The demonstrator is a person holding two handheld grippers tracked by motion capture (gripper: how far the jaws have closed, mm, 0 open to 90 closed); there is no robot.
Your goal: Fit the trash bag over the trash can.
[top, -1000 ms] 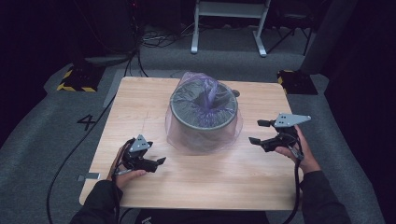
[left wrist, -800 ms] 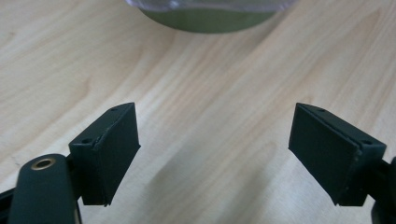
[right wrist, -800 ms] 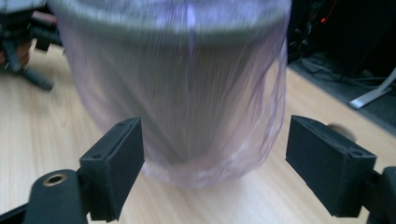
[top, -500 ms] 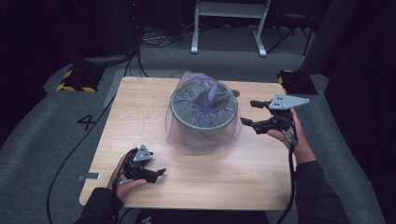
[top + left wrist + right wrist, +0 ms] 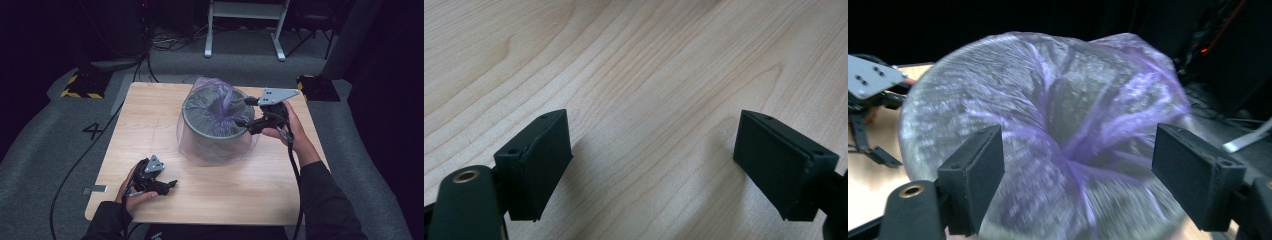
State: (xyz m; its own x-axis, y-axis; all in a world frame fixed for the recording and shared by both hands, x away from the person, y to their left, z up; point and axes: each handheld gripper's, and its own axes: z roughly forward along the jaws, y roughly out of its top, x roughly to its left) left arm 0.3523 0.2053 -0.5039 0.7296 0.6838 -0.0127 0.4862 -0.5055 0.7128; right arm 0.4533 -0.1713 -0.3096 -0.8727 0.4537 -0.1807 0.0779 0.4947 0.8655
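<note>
Our right fingers point(image 5: 1078, 185) stand spread wide with nothing between them, and in the right gripper view they frame the purple bag point(image 5: 1068, 130) where its loose plastic gathers into a funnel sinking into the bin. A second ago this right gripper point(image 5: 246, 111) hung out near the right edge of the surface; now it has come up and across to the rim of the grey bin point(image 5: 212, 131), its fingertips at the bin's right side, close to the plastic. Whether they already brush it we cannot tell. We read this as the approach to a pinch on the bag, probably to draw the liner up or settle it over the rim; the grasp itself is not yet made.

Our left fingers point(image 5: 654, 170) are also spread, empty, hovering just over bare wood. The left gripper point(image 5: 160, 185) has kept to the near left corner of the surface point(image 5: 150, 115), well apart from the bin.

The bin stands upright at the middle of the surface, the bag draped over its rim and down its outer wall.
</note>
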